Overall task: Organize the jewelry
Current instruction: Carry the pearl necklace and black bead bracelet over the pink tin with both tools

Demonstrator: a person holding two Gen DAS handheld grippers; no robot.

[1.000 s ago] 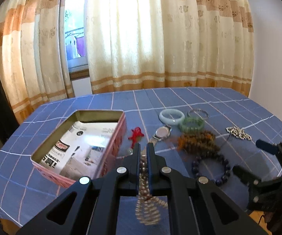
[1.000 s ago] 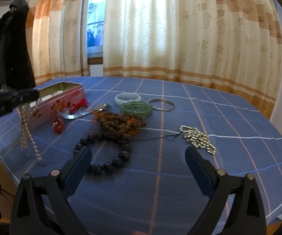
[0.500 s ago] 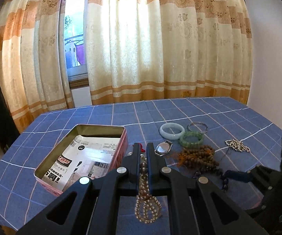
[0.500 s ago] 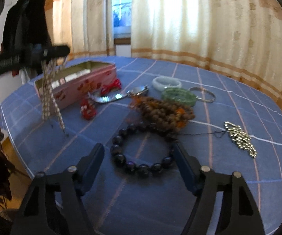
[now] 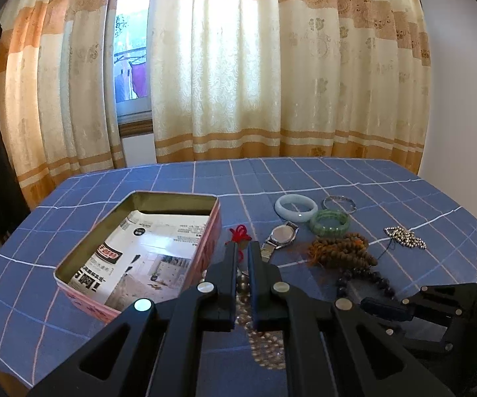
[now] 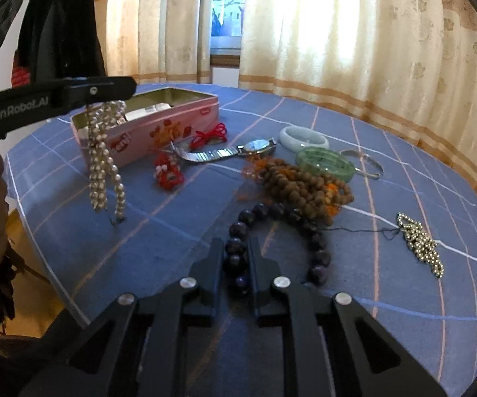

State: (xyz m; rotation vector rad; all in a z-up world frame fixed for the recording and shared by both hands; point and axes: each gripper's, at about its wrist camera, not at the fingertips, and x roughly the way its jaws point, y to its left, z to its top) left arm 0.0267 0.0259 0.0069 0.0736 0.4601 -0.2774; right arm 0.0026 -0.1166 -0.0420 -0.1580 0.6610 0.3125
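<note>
the right tool point(image 6: 235, 251), spread wide a second ago, now pinches the dark purple bead bracelet point(image 6: 281, 231) lying on the blue checked desk point(image 6: 387, 297), so a second piece looks ready to lift. the left tool point(image 5: 243, 258) still pinches the dangling pearl strand point(image 6: 104, 162), now nearer the open pink tin point(image 5: 139, 248).

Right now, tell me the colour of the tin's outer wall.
Pink, with red and orange printed motifs, on the tin; the right wrist view shows it best.
</note>
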